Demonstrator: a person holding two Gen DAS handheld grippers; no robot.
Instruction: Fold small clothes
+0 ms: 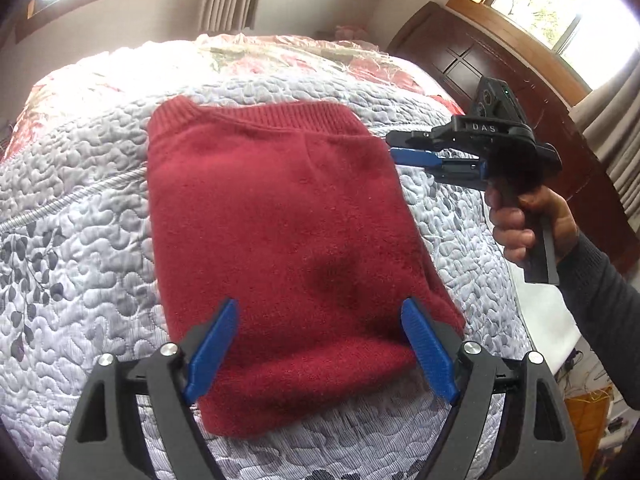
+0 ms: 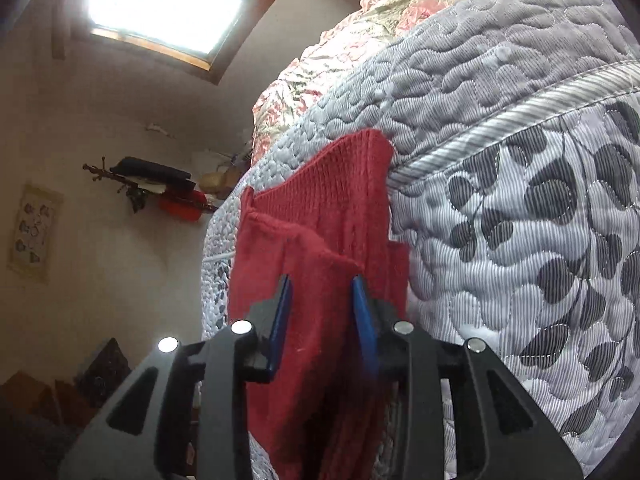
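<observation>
Lying folded on the bed (image 1: 80, 184), the red garment (image 1: 288, 232) could unfold: right gripper (image 2: 322, 280) fingers narrow beside its edge, grip unclear; left gripper (image 1: 320, 312) fingers wide.

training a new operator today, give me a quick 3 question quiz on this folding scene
1. True or false: the red knit garment lies folded on the grey quilted bedspread.
2. Which gripper has its jaws spread wide over the near end of the garment? A) left gripper B) right gripper C) neither
3. Fill in: in the left wrist view, a hand holds the right gripper beside the garment's far ______ corner.

Key
1. True
2. A; no cloth is pinched between them.
3. Right, beside the ribbed band. The right wrist view shows garment between its jaws with a gap, so it looks open.
</observation>
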